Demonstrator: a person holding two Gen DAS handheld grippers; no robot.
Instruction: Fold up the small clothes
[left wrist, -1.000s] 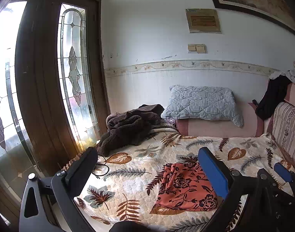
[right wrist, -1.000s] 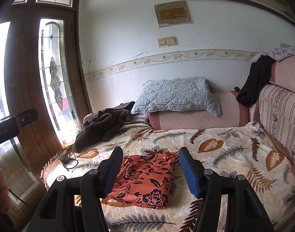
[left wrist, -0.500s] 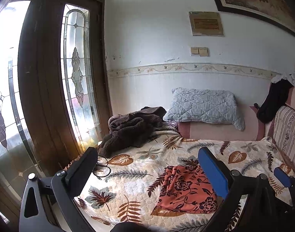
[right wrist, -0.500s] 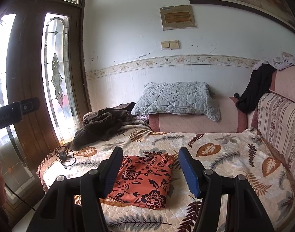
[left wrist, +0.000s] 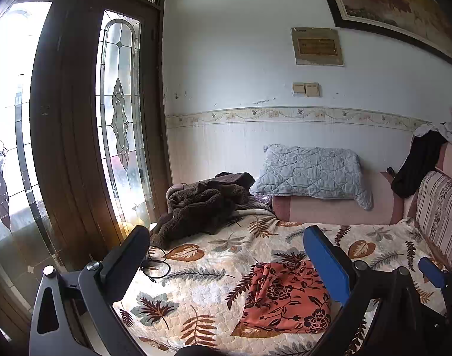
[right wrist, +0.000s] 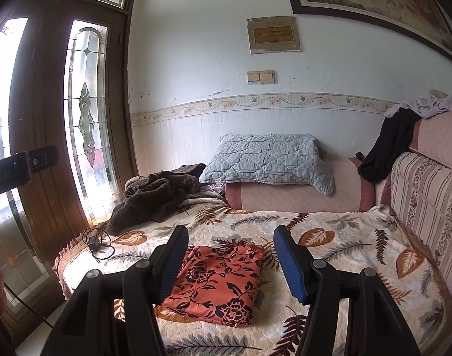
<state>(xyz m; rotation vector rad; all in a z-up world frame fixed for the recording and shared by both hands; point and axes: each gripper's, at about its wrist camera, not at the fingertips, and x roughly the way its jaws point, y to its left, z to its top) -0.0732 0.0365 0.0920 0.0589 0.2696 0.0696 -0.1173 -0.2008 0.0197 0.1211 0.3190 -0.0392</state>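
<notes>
Black tongs point(right wrist: 229, 255); blue ribbed pads point(right wrist: 289, 264)

Right hand-held gripper point(right wrist: 230, 238) held above the bed point(right wrist: 329, 255) with fingers spread wide, gripping nothing, framing a folded orange floral garment point(right wrist: 217, 284) lying flat on the leaf-patterned quilt. Farther back, a crumpled brown blanket point(right wrist: 154, 198) near the glass door point(right wrist: 83, 124), a grey quilted pillow point(right wrist: 267, 160) against the wall. At the left edge, part of the left hand-held gripper point(right wrist: 21, 166).

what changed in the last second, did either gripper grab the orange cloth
No grab. Both cameras tilted up and drew back slightly, so the bed sits lower in view. The left gripper and right gripper stayed open and empty; the orange floral cloth lies folded on the leaf-print bedspread, unmoved.
</notes>
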